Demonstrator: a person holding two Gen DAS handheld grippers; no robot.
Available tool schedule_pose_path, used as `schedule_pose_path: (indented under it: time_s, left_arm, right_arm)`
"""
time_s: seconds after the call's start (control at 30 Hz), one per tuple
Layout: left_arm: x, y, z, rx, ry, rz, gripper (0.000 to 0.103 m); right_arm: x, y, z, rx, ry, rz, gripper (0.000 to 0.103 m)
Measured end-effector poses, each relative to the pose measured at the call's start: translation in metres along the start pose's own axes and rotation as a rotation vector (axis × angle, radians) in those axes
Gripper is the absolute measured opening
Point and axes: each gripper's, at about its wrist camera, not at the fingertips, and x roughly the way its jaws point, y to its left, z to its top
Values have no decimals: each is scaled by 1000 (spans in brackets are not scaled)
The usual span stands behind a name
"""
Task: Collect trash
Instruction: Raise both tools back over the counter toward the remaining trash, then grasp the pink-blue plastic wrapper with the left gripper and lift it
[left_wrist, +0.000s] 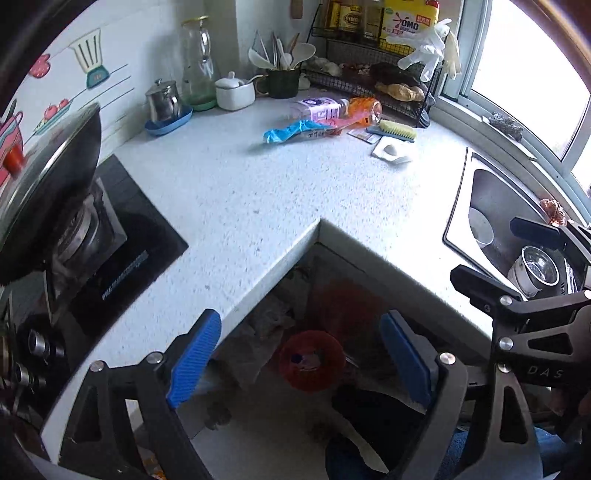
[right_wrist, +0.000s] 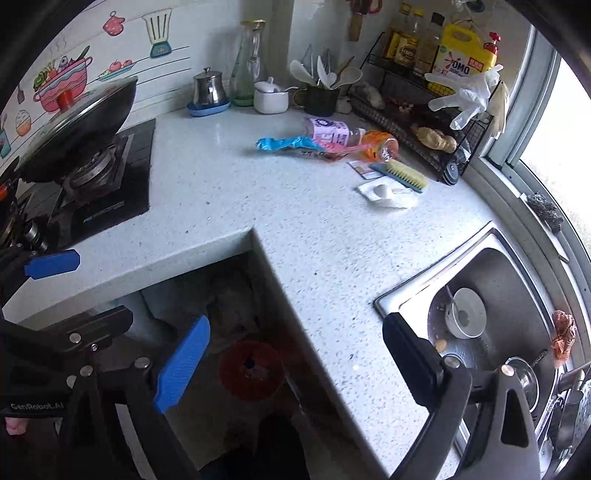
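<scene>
Trash far across open countertop; both grippers' fingers released, empty.

speckled matt stone counter; beside it, a shiny steel sink; on it, a glossy plastic wrapper and clear plastic bottle.

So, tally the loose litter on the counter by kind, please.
Plastic bottles lying down: 2 (purple-label bottle, orange bottle)
Blue wrapper: 1
Small paper packet: 1
Total: 4
</scene>
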Motion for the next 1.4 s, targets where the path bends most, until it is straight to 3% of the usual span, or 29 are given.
schedule_pose_path:
  time_s: [0.4, 0.6, 0.9, 1.1, 1.4]
  left_arm:
    - [58, -22, 126, 126, -19, 20, 87]
    - [93, -20, 173, 122, 42, -3, 87]
    - [139, -6, 221, 147, 91, -26, 87]
    - [185, 3, 250, 266, 154, -57, 87]
    - [256, 4, 270, 434, 266, -171, 87]
  right_arm:
    - [48, -71, 79, 123, -10, -23, 94]
    - [73, -89, 109, 129, 8, -14, 94]
    - [118, -99, 144, 198, 76, -11, 94]
    - [155, -102, 161, 260, 129, -49, 94]
    - [199, -109, 166, 381, 217, -131, 94]
